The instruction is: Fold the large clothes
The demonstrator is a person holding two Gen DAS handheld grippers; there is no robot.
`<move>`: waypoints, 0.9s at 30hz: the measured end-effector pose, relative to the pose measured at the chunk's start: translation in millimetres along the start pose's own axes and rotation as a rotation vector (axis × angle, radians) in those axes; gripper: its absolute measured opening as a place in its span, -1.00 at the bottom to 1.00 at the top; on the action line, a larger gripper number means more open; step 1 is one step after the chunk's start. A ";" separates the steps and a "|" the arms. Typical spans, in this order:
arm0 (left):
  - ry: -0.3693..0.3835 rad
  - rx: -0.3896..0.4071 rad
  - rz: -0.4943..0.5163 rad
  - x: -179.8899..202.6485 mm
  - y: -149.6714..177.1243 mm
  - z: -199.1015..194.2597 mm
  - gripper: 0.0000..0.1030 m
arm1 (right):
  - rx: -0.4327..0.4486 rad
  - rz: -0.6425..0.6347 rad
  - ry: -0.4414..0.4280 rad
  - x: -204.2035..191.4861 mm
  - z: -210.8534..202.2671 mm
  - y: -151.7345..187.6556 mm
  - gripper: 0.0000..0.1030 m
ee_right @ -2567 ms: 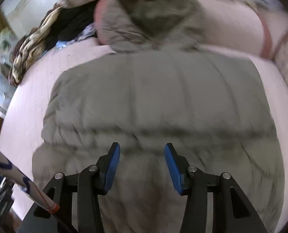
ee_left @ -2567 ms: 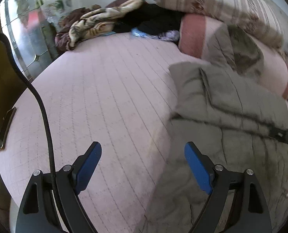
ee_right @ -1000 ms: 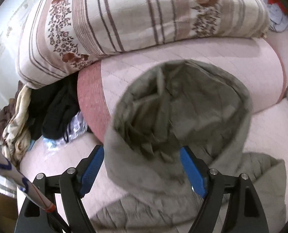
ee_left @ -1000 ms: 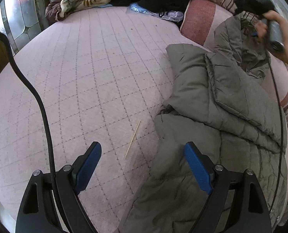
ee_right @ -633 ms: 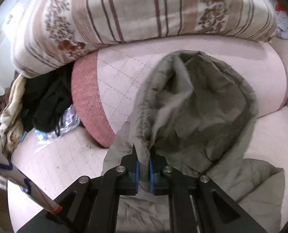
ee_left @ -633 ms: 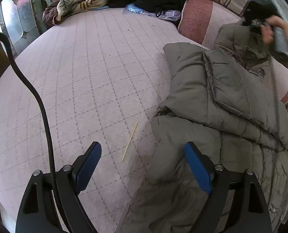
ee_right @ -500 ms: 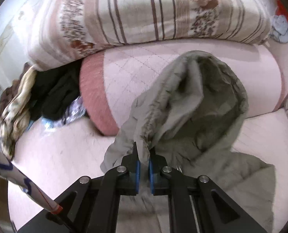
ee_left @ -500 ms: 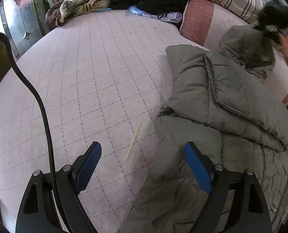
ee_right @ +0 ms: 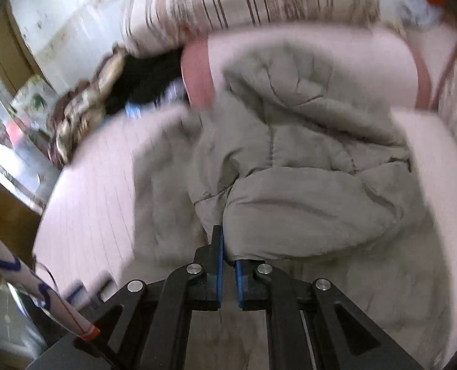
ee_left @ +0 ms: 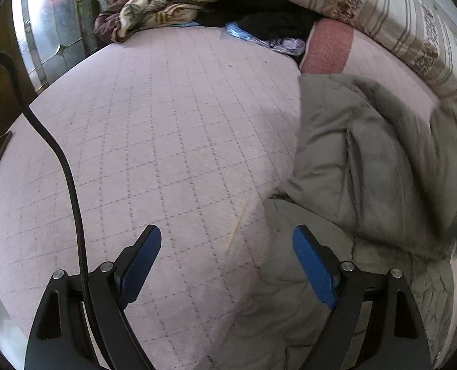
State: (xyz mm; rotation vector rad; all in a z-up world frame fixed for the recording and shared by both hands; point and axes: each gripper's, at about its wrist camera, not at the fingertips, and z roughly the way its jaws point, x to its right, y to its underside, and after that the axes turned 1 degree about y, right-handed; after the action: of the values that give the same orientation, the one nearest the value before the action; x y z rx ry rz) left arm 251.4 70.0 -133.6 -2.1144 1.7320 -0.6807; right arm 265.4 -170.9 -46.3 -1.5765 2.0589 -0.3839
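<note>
I am working on the coat (ee_right: pixel 305 166), a grey padded one lying along the right side of the bed (ee_left: pixel 166 129), its long axis running from the near edge up toward the pillows at the head. In the right wrist view it is bunched, with the hood part being carried down over the body. My right gripper (ee_right: pixel 227 265) is pinching a fold of that fabric, jaws nearly closed on it, and the coat is lying straight ahead of them; the picture is blurred by motion, so I cannot tell exactly which edge I am holding. My left gripper (ee_left: pixel 226 262) is hovering over the near edge of the bed with jaws wide and nothing between them; the coat's left edge is lying just to the right of them, under the right jaw. A thin stick (ee_left: pixel 237 230) is lying on the bed ahead of them. I judge the right one is nearer the fold, the left free to pin it. No containers are showing.
</note>
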 end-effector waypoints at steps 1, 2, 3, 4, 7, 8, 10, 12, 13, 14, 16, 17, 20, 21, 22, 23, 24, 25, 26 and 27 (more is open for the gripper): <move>-0.006 0.008 -0.011 -4.2 -0.5 -2.0 0.68 | -0.034 0.019 -0.003 2.2 13.1 12.1 -0.88; -0.010 0.010 -0.015 -5.9 -0.2 -2.8 0.68 | -0.061 0.039 -0.004 5.2 26.4 19.9 -0.88; -0.017 0.012 -0.021 -9.5 -0.4 -3.4 0.68 | -0.075 0.055 0.008 7.6 40.5 23.7 -0.88; -0.020 0.013 -0.026 -12.5 -0.5 -3.2 0.68 | -0.085 0.068 0.021 8.6 55.2 25.2 -0.88; -0.030 0.018 -0.044 -19.4 -2.2 -3.1 0.68 | -0.108 0.086 0.034 10.0 84.9 21.2 -0.87; -0.035 0.022 -0.044 -20.8 -2.6 -3.6 0.68 | -0.113 0.072 0.049 8.8 90.9 18.5 -0.87; -0.047 0.034 -0.042 -21.6 -2.0 -4.9 0.68 | -0.101 0.054 0.074 6.1 89.5 12.8 -0.85; -0.045 0.035 -0.041 -22.4 -1.8 -5.7 0.68 | -0.067 0.029 0.061 2.1 71.3 10.3 -0.71; -0.042 0.034 -0.040 -22.3 -1.8 -5.6 0.68 | -0.050 0.007 0.058 0.0 61.0 10.7 -0.49; -0.042 0.034 -0.039 -22.9 -2.2 -5.6 0.68 | -0.032 -0.026 0.069 -2.4 50.0 11.8 -0.31; -0.039 0.035 -0.039 -23.2 -1.6 -6.5 0.68 | -0.014 -0.074 0.071 -3.4 24.8 18.5 0.26; -0.037 0.035 -0.042 -23.0 -1.9 -7.1 0.68 | -0.001 -0.082 0.065 -2.6 14.7 21.6 0.26; -0.037 0.043 -0.039 -21.4 -0.7 -9.1 0.68 | 0.012 -0.114 0.056 -0.2 -13.2 25.4 0.26; -0.040 0.046 -0.031 -19.2 0.3 -9.7 0.68 | 0.040 -0.116 0.073 3.1 -23.6 21.4 0.26; -0.043 0.048 -0.024 -17.0 0.9 -9.6 0.68 | 0.069 -0.111 0.097 8.2 -32.4 16.5 0.26; -0.046 0.049 -0.018 -15.3 1.5 -9.3 0.68 | 0.101 -0.101 0.127 13.4 -39.1 8.5 0.26; -0.047 0.049 -0.016 -13.7 2.6 -9.2 0.68 | 0.125 -0.092 0.152 18.9 -43.5 0.7 0.26; -0.047 0.048 -0.011 -11.5 3.8 -9.0 0.68 | 0.146 -0.079 0.185 25.2 -44.8 -10.4 0.26; -0.047 0.048 -0.006 -9.6 3.7 -8.4 0.68 | 0.162 -0.065 0.221 30.4 -41.1 -26.0 0.26; -0.050 0.049 -0.001 -7.7 4.0 -8.1 0.68 | 0.167 -0.057 0.241 31.6 -37.3 -36.0 0.26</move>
State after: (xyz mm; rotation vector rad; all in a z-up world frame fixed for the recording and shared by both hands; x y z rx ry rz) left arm 242.6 77.1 -130.2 -2.0814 1.6711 -0.6576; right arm 267.8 -214.5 -4.1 -1.5530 2.0976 -0.7800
